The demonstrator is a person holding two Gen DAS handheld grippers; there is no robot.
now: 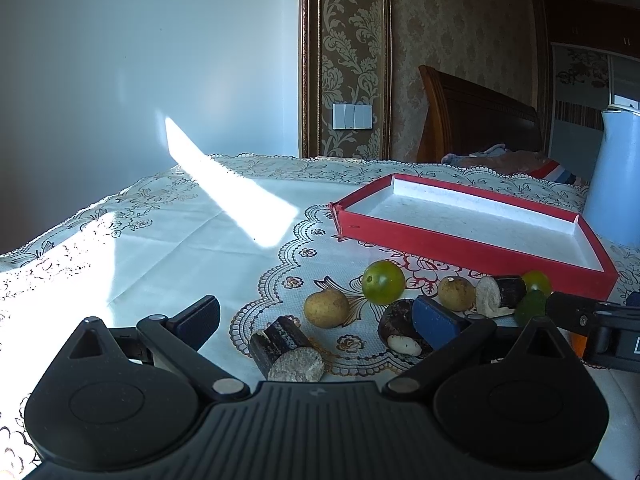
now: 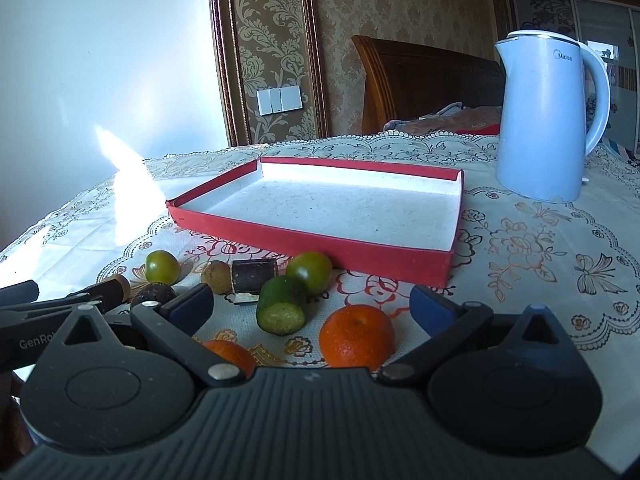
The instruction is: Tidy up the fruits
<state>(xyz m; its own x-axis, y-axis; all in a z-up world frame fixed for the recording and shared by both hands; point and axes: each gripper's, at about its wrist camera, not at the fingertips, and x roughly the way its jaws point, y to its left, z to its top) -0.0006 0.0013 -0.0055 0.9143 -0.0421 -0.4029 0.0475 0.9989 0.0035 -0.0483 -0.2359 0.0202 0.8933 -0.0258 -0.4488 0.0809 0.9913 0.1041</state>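
Before the red tray (image 2: 320, 250) lie two oranges (image 2: 357, 336), two green tomatoes (image 2: 310, 271), one cucumber piece (image 2: 281, 309). Both the left gripper (image 1: 318, 318) and right gripper (image 2: 312, 306) are spread, holding nothing.

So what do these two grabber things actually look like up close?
Both look alike: the left gripper and right gripper have a ribbed matte-black body, two round black discs, silver pivot pins and black linkage arms ending in blue-padded jaws. White lettering starting "GenRo" shows on the left one's side. No cables or sleeves show.
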